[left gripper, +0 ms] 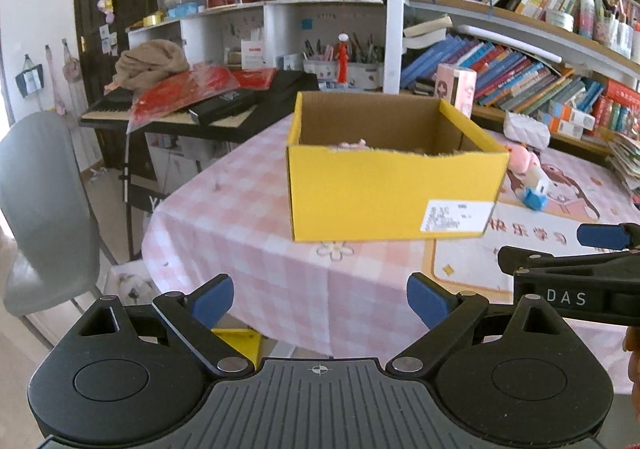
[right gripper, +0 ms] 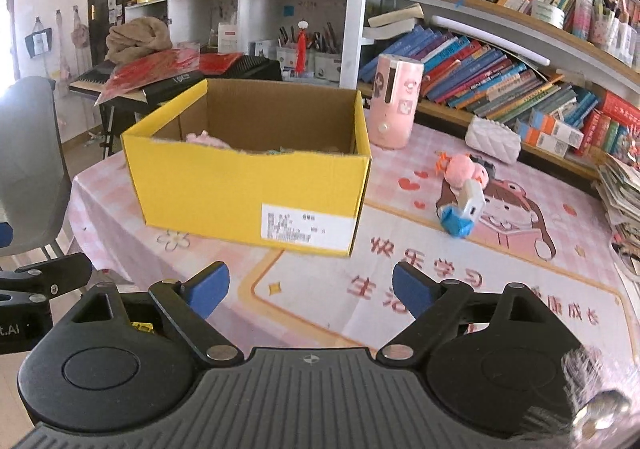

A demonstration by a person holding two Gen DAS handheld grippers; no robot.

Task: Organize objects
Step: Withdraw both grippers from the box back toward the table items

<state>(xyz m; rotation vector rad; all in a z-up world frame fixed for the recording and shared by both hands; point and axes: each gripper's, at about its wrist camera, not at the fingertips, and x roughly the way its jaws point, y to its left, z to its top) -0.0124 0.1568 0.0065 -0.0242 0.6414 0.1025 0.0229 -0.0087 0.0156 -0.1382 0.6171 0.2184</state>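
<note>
Both tools hover empty over the near edge of the pink checked tablecloth (right gripper: 224, 261), each with its blue pads spread wide: the left gripper (left gripper: 320, 301) faces the yellow cardboard box (left gripper: 384, 193) almost square-on, while the right gripper (right gripper: 310, 287) sits just to its right and looks past the box's right-hand corner toward the loose things still on the table. Those lie ahead and to the right of the right gripper, beyond the printed mat: a pink plush toy (right gripper: 466, 169) touching a small white-and-blue gadget (right gripper: 464, 215), which leans tilted with its long axis running roughly up and away from the tongs (what exactly it is I cannot tell). A tall pink canister (right gripper: 394, 105) stands upright just beside the box's far right corner, and a white quilted pouch (right gripper: 494, 139) rests farther right, near the bookshelf. The box already holds something pink, barely visible over its torn rim. The right hand is plainly the nearer one to the plush and gadget; the move would likely be a forward-right reach, then a carry leftward into the box.
</note>
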